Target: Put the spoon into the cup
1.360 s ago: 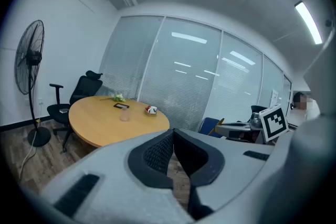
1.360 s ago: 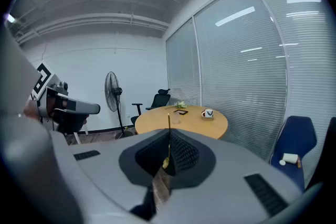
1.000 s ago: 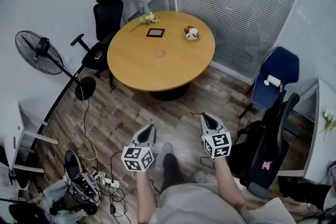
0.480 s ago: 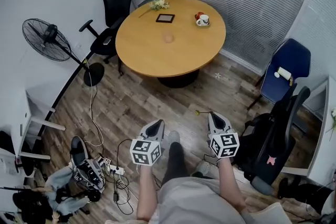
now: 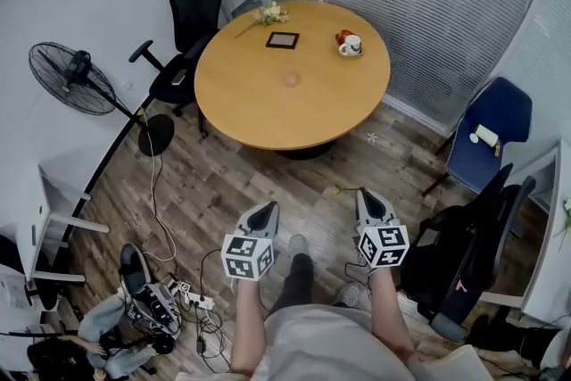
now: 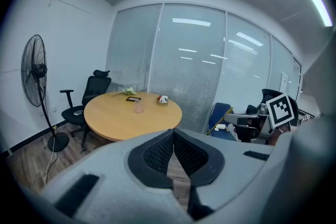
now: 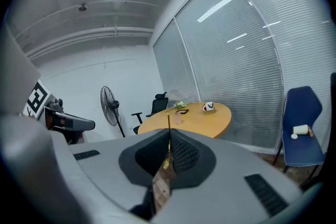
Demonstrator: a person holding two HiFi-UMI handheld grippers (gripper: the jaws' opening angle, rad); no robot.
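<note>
A round wooden table (image 5: 268,111) stands well ahead of me across the wood floor. Near its middle is a small clear cup (image 5: 289,78), also in the left gripper view (image 6: 138,107) and the right gripper view (image 7: 178,119). A white mug (image 5: 351,43) sits on a saucer at the table's far right. My right gripper (image 5: 364,194) is shut on a thin golden spoon (image 7: 168,126), whose end pokes out past the jaws (image 5: 339,189). My left gripper (image 5: 268,209) is shut with nothing in it (image 6: 173,132). Both hang low over the floor, far short of the table.
On the table also lie a dark framed tablet (image 5: 282,39) and a flower sprig (image 5: 268,12). A black office chair (image 5: 192,13) and a standing fan (image 5: 76,80) are to the left, a blue chair (image 5: 491,125) and a black chair (image 5: 473,236) to the right. Cables and a power strip (image 5: 192,299) lie by my feet.
The head view has shifted: the table now lies further right and up, and both grippers sit lower in the frame. The right gripper still holds the spoon.
</note>
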